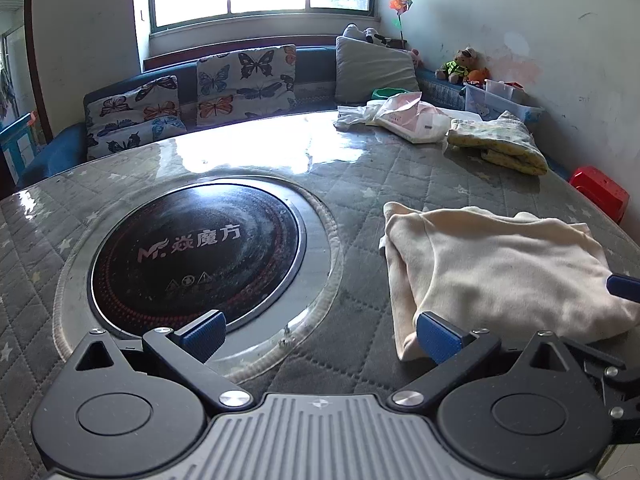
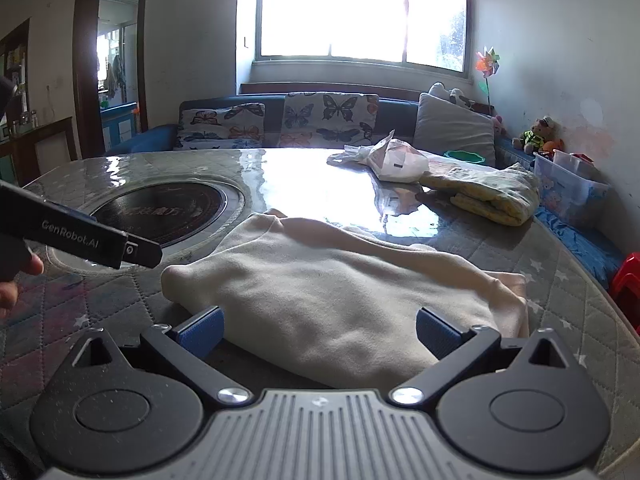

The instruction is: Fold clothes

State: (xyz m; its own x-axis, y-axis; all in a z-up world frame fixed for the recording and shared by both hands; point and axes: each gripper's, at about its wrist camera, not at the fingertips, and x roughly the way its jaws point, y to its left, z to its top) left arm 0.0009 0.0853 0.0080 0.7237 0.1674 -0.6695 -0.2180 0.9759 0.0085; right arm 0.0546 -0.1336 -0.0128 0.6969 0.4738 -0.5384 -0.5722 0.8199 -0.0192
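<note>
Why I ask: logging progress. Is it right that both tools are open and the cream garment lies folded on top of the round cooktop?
Not quite. The right wrist view shows the cream garment folded on the quilted table cover beside the round cooktop, not on it. Both tools, left and right, are open.

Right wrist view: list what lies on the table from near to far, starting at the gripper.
Right gripper, jaws open → cream garment → yellow folded cloth → white plastic bag → butterfly cushions beyond the table's far edge.
</note>
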